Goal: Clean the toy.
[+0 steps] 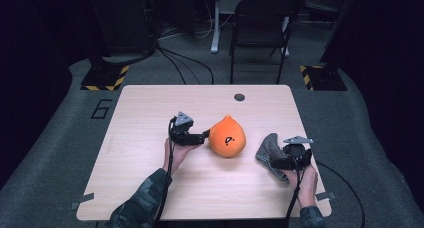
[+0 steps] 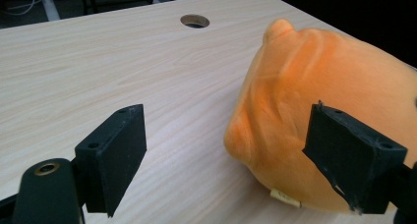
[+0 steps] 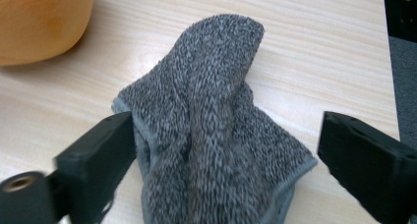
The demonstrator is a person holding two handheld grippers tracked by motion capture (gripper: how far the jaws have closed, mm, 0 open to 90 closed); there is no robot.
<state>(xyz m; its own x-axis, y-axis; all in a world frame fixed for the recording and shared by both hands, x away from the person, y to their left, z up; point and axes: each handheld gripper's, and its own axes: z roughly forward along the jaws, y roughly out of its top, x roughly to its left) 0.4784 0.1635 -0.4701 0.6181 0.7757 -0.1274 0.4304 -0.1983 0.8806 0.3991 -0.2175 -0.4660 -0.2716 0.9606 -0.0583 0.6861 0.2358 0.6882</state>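
Observation:
An orange plush toy (image 1: pixel 227 136) with a small black mark lies at the middle of the wooden table (image 1: pixel 145 113). My left gripper (image 1: pixel 202 136) sits just left of it and is open. In the left gripper view the plush toy (image 2: pixel 314 101) lies toward the right jaw, and bare wood separates it from the left jaw of the left gripper (image 2: pixel 225 123). A crumpled grey towel (image 1: pixel 269 148) lies to the toy's right. My right gripper (image 1: pixel 281 160) is at its near side, open. The towel (image 3: pixel 216 135) rises between the wide-apart jaws of the right gripper (image 3: pixel 223 135), which do not press it.
A round cable hole (image 1: pixel 239 97) sits near the table's far edge. A black chair (image 1: pixel 260 23) stands beyond the table, among floor cables and stand bases with hazard stripes (image 1: pixel 105 78). The person's forearms come in over the table's near edge.

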